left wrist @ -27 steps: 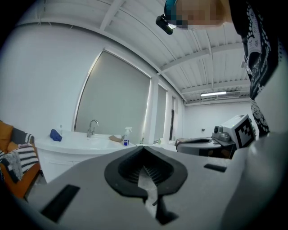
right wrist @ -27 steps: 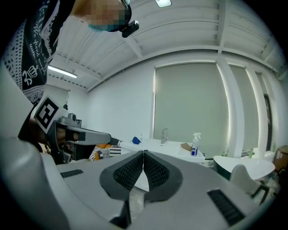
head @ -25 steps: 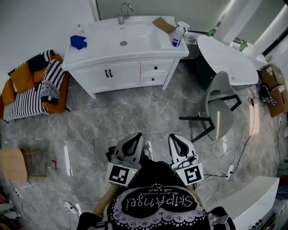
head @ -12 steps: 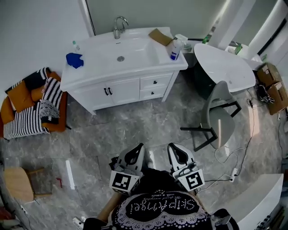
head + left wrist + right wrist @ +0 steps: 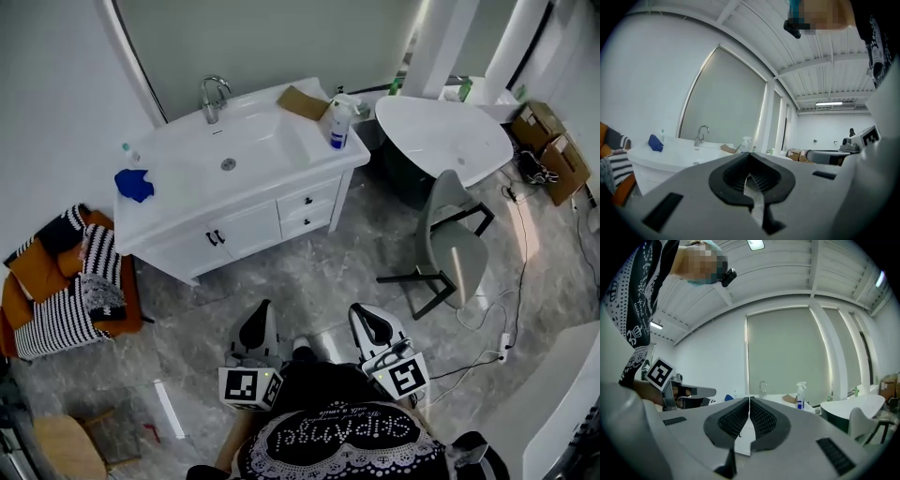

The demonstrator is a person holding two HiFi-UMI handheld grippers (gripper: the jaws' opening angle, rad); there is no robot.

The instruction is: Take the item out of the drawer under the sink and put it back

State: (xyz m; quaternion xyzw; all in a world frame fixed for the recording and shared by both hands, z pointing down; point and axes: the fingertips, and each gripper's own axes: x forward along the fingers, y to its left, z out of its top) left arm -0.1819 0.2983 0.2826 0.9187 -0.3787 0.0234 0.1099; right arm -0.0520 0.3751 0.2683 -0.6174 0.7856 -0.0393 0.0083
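While the person has been walking toward the sink cabinet, left gripper and right gripper are both closed and empty. Drawers are shut; the item is hidden inside, so approach continues.

Blue cloth lying crumpled near a small clear bottle; white spray bottle upright just beside a flat piece of cardboard; grey chair on dark legs, near a white oval table; cardboard boxes at far right; orange seat piled with striped cushions at left; wooden stool at lower left; grey marbled floor with a power strip lying on it.
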